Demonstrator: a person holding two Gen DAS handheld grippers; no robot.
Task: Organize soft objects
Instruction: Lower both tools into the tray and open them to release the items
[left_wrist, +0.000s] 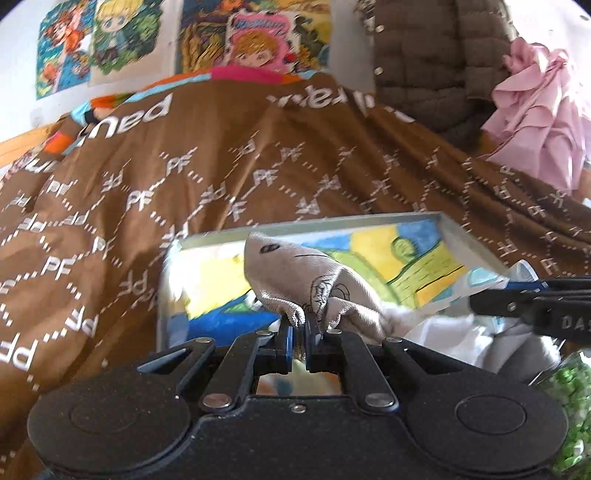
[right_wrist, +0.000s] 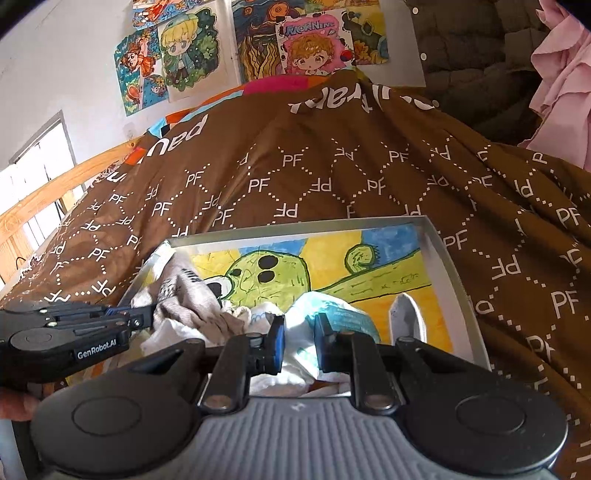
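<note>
A shallow grey tray (left_wrist: 314, 221) with a painted picture on its floor lies on the bed. My left gripper (left_wrist: 301, 325) is shut on a fold of a grey-beige sock (left_wrist: 295, 266), which sticks up over the tray's near left part. In the right wrist view the left gripper (right_wrist: 147, 317) comes in from the left, holding that sock (right_wrist: 184, 291). My right gripper (right_wrist: 299, 339) is low over the tray's near edge (right_wrist: 458, 280). Its jaws stand narrow, with a bunched white and light-blue cloth (right_wrist: 332, 314) pinched between them. A small white sock (right_wrist: 406, 317) lies to the right.
A brown quilt (right_wrist: 332, 177) printed with white letters covers the bed around the tray. A wooden bed rail (right_wrist: 44, 199) runs on the left, and drawings (right_wrist: 184, 55) hang on the wall. A dark padded jacket (left_wrist: 424, 55) and a pink garment (left_wrist: 535, 110) hang at the back right.
</note>
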